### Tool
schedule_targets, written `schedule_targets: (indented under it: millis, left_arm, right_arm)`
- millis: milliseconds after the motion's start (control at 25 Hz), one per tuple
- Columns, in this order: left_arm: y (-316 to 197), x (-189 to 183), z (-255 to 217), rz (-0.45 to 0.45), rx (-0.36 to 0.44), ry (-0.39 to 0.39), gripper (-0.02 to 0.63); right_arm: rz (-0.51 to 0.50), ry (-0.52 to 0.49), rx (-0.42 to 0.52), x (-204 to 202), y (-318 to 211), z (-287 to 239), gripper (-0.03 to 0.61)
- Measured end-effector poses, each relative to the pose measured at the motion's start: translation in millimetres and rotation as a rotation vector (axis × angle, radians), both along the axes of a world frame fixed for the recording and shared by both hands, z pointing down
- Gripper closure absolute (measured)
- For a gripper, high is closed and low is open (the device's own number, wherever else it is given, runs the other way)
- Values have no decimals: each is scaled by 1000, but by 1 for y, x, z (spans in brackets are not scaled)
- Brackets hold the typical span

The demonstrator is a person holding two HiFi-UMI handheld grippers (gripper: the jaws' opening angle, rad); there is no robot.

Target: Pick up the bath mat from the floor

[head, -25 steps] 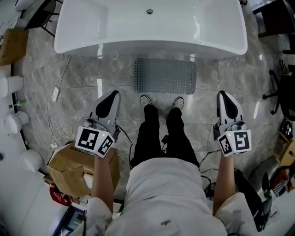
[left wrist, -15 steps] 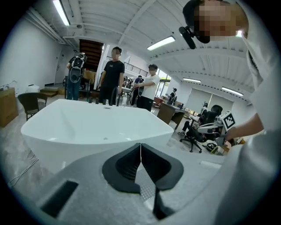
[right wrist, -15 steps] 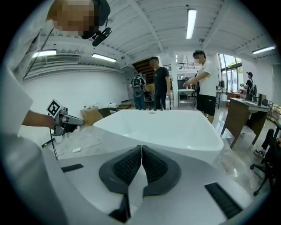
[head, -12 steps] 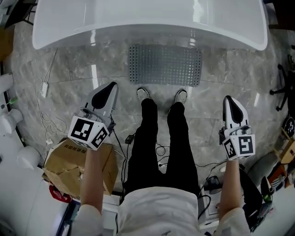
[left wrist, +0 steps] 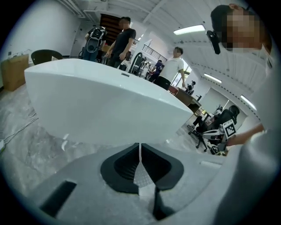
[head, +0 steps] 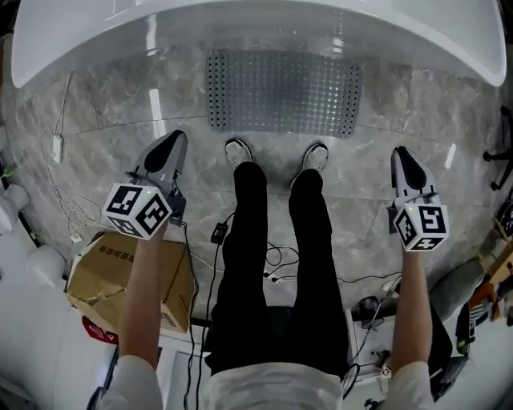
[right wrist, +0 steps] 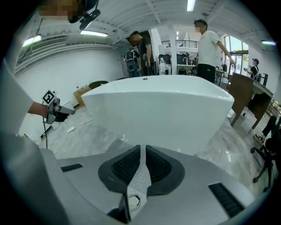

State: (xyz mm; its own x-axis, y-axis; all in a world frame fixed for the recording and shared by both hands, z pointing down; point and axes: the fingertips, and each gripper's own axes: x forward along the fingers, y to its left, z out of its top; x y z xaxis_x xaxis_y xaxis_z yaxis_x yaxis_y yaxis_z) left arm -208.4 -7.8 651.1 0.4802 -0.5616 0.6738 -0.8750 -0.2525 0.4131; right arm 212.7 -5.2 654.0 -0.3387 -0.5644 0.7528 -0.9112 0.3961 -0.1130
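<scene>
Closer than a second ago, the bath mat [head: 282, 94] lies flat on the floor [head: 104, 104] beside the bathtub [head: 256, 20]. It looks soft, light, perhaps clinging; peel it by the near corners. Left gripper [head: 171, 142] and right gripper [head: 400, 154], lowered, are clenched empty, short of it.

I see a white bathtub [head: 256, 32] on the floor [head: 361, 192] ahead of the left claw [head: 171, 138]. A dented cardboard box [head: 100, 276] sits behind that claw, and loose white cables [head: 68, 210] trail off to its left.
</scene>
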Motion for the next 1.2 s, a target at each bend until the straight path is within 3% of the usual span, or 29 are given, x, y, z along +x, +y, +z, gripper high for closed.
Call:
schedule_targets:
  millis: [560,640,760,840,1000,1200]
  left_arm:
    - [19,-9,216,3,-176,-101,597]
    - [28,-3,248,37,-226,-102,592]
    - [43,15,292,137,-291,-96,528]
    - [52,18,317,170,-318,-107,517]
    - [61,3,365,118,-357,-126,494]
    - [69,-25,422,55,-415,-155,422]
  right_arm:
    - [-35,103,-218,37,25,222,566]
    - [-59,117,-248,40,28,253,565]
    - [-102,150,-297,43,33,299,562]
    - [-109,177,-320,46,35,326,504]
    - [-25,189,-315,56,27,366,467]
    - [68,146,-312,59,21,406,438]
